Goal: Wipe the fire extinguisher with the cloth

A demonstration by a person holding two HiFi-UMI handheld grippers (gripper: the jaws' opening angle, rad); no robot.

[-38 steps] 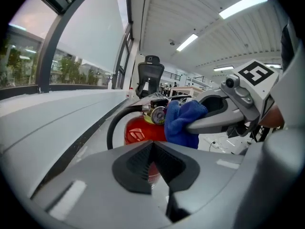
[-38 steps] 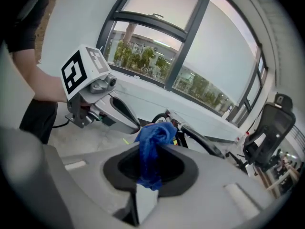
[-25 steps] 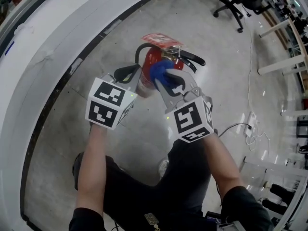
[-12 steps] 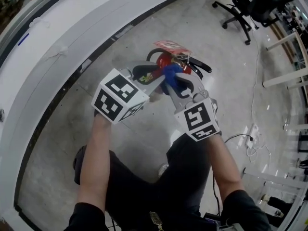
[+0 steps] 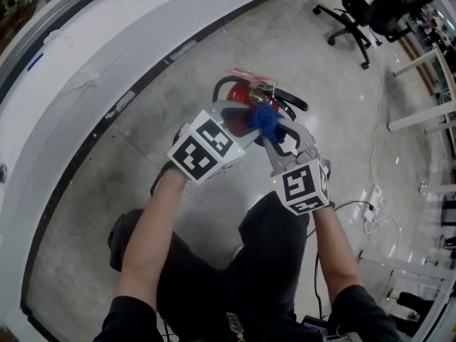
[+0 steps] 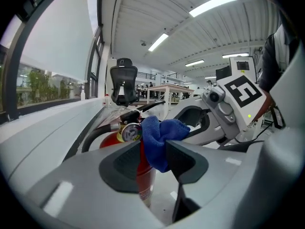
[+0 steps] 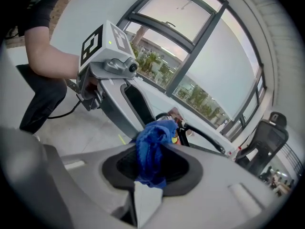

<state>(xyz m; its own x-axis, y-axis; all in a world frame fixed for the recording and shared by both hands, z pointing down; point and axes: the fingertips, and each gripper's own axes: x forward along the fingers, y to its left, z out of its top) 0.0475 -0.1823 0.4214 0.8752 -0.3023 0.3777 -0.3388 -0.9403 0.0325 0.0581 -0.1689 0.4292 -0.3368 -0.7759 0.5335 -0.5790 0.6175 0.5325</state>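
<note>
Below us, a red metal fire extinguisher (image 5: 241,91) stands on the grey concrete floor (image 5: 142,169). Our left gripper (image 6: 153,157) has just been opening. Its own view shows the pads spread apart, with the cylinder's round gauge (image 6: 129,132) beyond them. Only the right gripper view shows our right gripper (image 7: 151,168) pinching the crumpled blue cloth (image 7: 152,142) just beside that gauge, though its jaws have just been loosening.

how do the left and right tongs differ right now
Left tongs gape, just opened, gripping nothing; right tongs stand narrower, just eased wider. Right tongs pinch the blue cloth; left tongs only frame it. Both point at the red fire extinguisher.
</note>
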